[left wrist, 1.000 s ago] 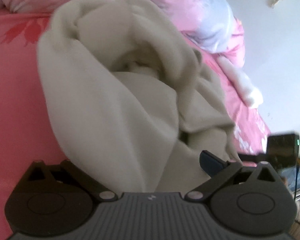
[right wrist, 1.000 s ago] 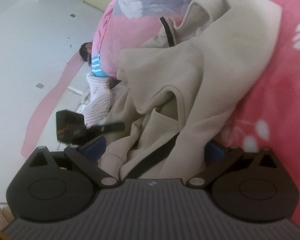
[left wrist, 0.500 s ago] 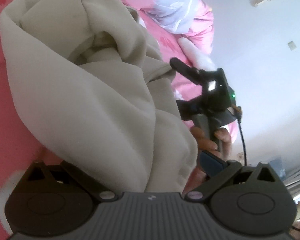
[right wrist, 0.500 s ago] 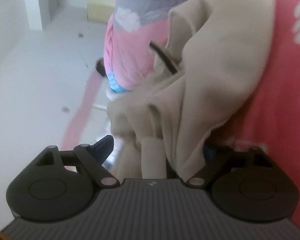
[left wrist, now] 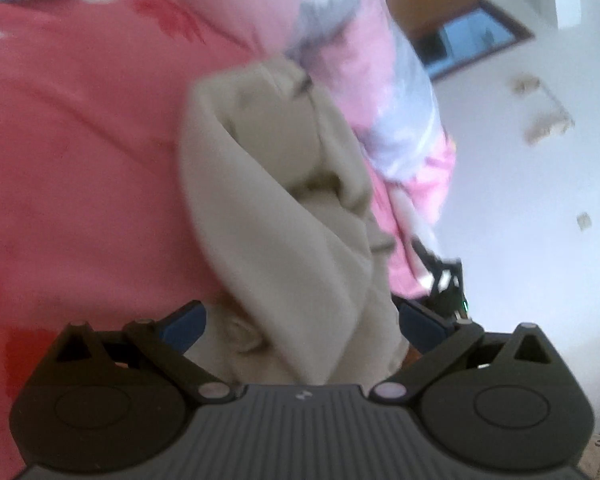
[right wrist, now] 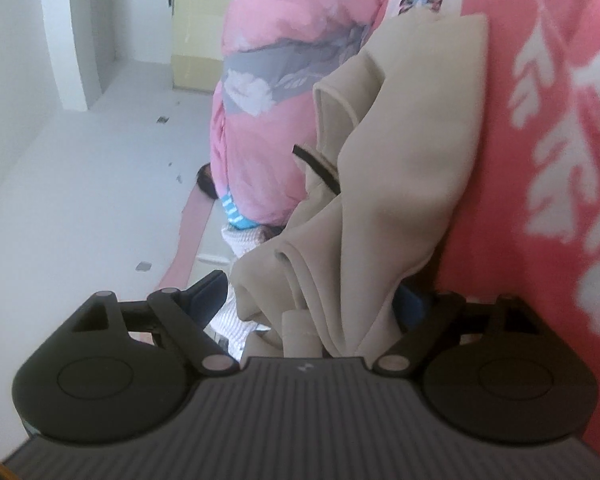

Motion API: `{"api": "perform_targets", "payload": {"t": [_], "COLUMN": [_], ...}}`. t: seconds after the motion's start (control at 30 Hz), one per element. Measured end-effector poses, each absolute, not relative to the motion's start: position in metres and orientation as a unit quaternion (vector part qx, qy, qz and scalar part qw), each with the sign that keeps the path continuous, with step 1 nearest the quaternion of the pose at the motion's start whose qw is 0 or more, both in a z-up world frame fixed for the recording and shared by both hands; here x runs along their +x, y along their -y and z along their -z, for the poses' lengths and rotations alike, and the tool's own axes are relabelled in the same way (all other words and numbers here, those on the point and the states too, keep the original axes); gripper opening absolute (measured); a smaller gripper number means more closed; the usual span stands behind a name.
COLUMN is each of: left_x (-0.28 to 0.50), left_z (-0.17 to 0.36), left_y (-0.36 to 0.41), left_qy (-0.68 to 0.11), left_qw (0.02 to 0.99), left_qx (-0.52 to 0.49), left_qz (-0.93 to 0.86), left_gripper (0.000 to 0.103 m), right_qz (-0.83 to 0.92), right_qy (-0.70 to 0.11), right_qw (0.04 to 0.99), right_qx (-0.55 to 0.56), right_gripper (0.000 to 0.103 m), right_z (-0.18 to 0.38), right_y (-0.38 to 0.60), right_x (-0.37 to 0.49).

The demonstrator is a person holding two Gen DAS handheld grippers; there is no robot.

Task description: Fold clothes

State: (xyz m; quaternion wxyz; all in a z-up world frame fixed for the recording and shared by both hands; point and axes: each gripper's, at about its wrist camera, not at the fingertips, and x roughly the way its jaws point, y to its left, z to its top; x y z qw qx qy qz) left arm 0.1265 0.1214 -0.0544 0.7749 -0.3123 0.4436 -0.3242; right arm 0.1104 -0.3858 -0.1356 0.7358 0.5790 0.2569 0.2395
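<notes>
A beige garment lies bunched on the pink bed sheet, and its near end runs up between the blue pads of my left gripper. The jaws stand wide, pressed on that thick bunch. In the right wrist view the same garment hangs in folds with a dark strap. One end sits bunched in my right gripper, whose far pad is partly hidden by cloth. The right gripper's black body shows blurred beside the cloth.
A pink and grey flowered quilt hangs over the bed's edge beside the garment. Striped clothes lie on the white floor. A cardboard box stands farther back. A dark framed panel leans by the wall.
My left gripper has swung across the bed with the garment, which now looks smaller and stretched. The hand seen half a second ago is out of view. The right jaws have narrowed onto the bunch.
</notes>
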Motion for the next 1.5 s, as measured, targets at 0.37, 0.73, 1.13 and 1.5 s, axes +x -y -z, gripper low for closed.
{"api": "perform_targets", "payload": {"t": [0.37, 0.73, 1.13, 1.5], "left_x": [0.131, 0.151, 0.181, 0.181], "left_z": [0.013, 0.039, 0.057, 0.05], "left_y": [-0.08, -0.014, -0.036, -0.04], "left_qy": [-0.298, -0.251, -0.297, -0.288], "left_qw": [0.887, 0.913, 0.896, 0.9], "left_qx": [-0.135, 0.036, -0.041, -0.046], "left_qz": [0.328, 0.32, 0.329, 0.323], "left_gripper": [0.103, 0.086, 0.084, 0.084], "right_qz": [-0.141, -0.233, -0.184, 0.027], "right_qy": [-0.213, -0.245, -0.248, -0.149], "right_qw": [0.882, 0.941, 0.951, 0.986], "right_qx": [0.396, -0.016, -0.005, 0.071], "right_gripper": [0.087, 0.071, 0.012, 0.011], "right_z": [0.055, 0.002, -0.007, -0.071], "right_y": [0.372, 0.204, 0.204, 0.344], "right_x": [0.055, 0.132, 0.174, 0.149]}}
